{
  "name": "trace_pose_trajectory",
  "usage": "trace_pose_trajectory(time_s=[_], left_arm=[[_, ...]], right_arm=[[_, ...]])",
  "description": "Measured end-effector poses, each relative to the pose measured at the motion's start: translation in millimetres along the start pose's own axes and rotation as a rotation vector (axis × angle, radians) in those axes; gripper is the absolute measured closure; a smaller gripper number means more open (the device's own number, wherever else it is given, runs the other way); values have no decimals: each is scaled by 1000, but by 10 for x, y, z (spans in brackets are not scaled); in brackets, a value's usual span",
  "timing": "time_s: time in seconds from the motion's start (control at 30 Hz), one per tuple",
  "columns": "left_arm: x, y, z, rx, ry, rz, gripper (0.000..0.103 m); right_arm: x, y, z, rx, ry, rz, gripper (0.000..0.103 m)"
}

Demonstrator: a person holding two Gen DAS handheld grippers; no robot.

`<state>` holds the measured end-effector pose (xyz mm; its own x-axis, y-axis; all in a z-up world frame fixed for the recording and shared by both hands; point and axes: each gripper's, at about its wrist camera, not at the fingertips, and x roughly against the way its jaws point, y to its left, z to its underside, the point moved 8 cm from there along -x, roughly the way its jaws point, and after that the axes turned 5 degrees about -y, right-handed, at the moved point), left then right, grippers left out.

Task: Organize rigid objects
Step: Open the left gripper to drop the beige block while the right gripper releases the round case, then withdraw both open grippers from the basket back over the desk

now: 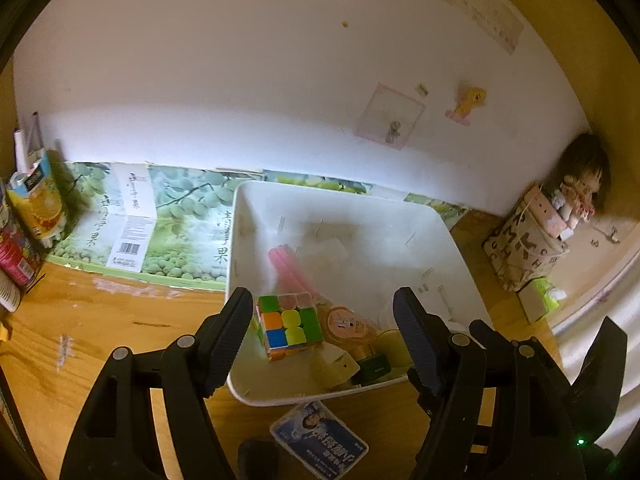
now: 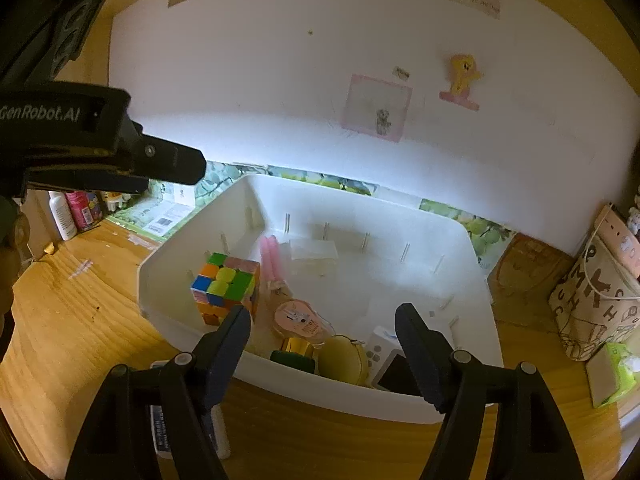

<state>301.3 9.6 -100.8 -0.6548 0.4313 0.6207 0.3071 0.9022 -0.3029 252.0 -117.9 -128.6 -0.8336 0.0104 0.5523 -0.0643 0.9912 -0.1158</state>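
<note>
With both the left gripper (image 1: 322, 332) and right gripper (image 2: 323, 340) held wide open and empty, the hard, light cube (image 1: 289, 325) is best pinched by two flat sides.

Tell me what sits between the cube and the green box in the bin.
A round pink-topped jar lies between the cube and the green box; the left wrist view shows it.

Left gripper (image 1: 324, 340) fingers spread, nothing between – right gripper (image 2: 323, 354) likewise; both angled downward.
</note>
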Motion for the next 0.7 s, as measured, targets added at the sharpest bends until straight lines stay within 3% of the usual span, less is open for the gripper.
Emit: trace_pose_trajectory(time_s=[0.3, 0.7], left_arm=[[301, 150, 15, 17, -26, -35, 27], [589, 389, 249, 37, 12, -75, 27]], right_arm=[[209, 113, -74, 17, -35, -10, 28], [441, 330, -13, 12, -53, -37, 23]])
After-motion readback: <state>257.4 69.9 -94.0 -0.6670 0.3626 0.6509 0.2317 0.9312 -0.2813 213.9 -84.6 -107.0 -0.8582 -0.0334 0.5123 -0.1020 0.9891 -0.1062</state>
